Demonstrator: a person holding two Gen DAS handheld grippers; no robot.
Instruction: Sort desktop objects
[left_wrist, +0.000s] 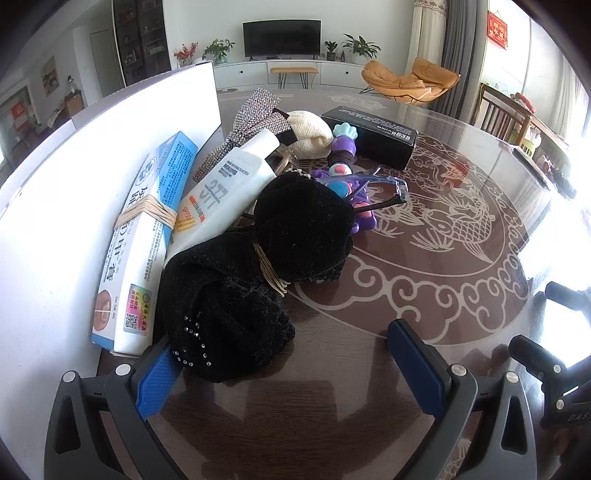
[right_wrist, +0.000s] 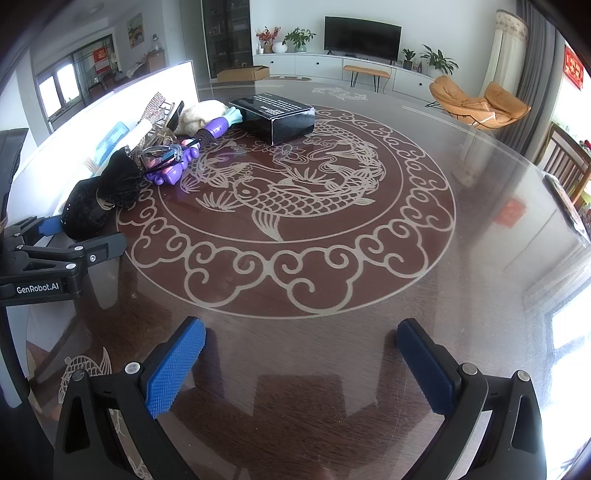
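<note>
Left gripper (left_wrist: 288, 362): jaws spread around fuzzy black knitted bow (left_wrist: 258, 273).
Right gripper (right_wrist: 299, 369): spread wide over bare glass-topped table (right_wrist: 332, 332).

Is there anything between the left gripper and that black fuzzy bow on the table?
Nothing visible blocks it. The left gripper is open, and the black bow already lies against its left finger. The toothpaste box and the white tube sit beyond and beside it.

Table (right_wrist: 461, 258) glossy under glass; black bow (left_wrist: 258, 266) fuzzy knit cloth; tube (left_wrist: 225, 192) smooth plastic; black box (right_wrist: 275, 116) shiny card; blue pads (right_wrist: 173, 369) ribbed.
</note>
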